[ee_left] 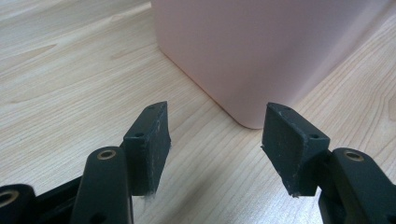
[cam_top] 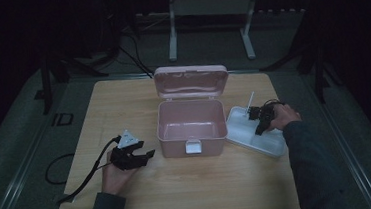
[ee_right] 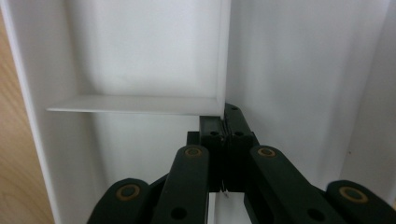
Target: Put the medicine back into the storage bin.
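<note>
An open pink box (cam_top: 191,121) stands mid-table with its lid (cam_top: 190,81) tipped back. Just right of it lies a white compartment tray (cam_top: 240,130). My right gripper (cam_top: 257,119) reaches down into that tray. In the right gripper view its jaws (ee_right: 225,128) are shut on the thin upright divider (ee_right: 224,56) between the tray's compartments (ee_right: 140,51). My left gripper (cam_top: 142,153) rests low on the table at the box's front left. Its jaws (ee_left: 215,144) stand open with nothing between them, facing the box's rounded corner (ee_left: 261,51).
The wooden table (cam_top: 123,104) has bare surface to the left and in front of the box. A black cable (cam_top: 79,185) trails from the left gripper toward the front left edge. A white stand (cam_top: 211,7) is on the floor behind the table.
</note>
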The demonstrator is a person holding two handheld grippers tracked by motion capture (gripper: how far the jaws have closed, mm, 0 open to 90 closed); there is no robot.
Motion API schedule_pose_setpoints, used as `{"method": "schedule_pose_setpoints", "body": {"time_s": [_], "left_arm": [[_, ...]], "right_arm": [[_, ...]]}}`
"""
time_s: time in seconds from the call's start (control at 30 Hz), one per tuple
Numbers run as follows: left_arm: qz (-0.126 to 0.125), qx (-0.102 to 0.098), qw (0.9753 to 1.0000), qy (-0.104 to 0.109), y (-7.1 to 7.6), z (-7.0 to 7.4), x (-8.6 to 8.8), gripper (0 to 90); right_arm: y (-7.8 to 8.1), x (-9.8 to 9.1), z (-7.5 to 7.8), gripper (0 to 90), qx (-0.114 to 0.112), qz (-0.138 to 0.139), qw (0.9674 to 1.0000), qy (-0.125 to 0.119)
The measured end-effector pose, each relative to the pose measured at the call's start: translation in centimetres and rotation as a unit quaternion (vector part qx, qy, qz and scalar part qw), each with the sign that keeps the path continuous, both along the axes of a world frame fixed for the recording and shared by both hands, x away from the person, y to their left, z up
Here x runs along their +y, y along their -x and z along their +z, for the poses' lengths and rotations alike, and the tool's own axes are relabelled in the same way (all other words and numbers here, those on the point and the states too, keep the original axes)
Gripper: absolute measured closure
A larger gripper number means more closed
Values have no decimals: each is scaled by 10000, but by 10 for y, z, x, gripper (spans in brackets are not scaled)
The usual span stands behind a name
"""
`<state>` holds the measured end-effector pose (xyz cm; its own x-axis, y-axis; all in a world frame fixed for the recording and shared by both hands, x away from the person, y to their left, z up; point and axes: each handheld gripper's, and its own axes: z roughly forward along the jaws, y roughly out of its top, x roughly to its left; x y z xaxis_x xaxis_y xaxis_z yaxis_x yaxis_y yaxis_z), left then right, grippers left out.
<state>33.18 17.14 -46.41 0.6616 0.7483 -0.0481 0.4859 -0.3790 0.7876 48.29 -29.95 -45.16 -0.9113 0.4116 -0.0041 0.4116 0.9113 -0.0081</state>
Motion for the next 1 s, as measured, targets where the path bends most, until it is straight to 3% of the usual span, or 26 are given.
{"method": "schedule_pose_setpoints", "body": {"time_s": [0.37, 0.67, 1.0], "left_arm": [[15, -11, 10000, 9, 0, 0, 1, 410], [18, -13, 10000, 17, 1, 1, 1, 410], [28, -10, 10000, 14, 1, 1, 1, 410]], "right_arm": [[9, -6, 15, 895, -77, 170, 9997, -152], [19, -19, 45, 894, -109, 178, 9994, -288], [31, -20, 88, 894, -228, 437, 9981, -358]]}}
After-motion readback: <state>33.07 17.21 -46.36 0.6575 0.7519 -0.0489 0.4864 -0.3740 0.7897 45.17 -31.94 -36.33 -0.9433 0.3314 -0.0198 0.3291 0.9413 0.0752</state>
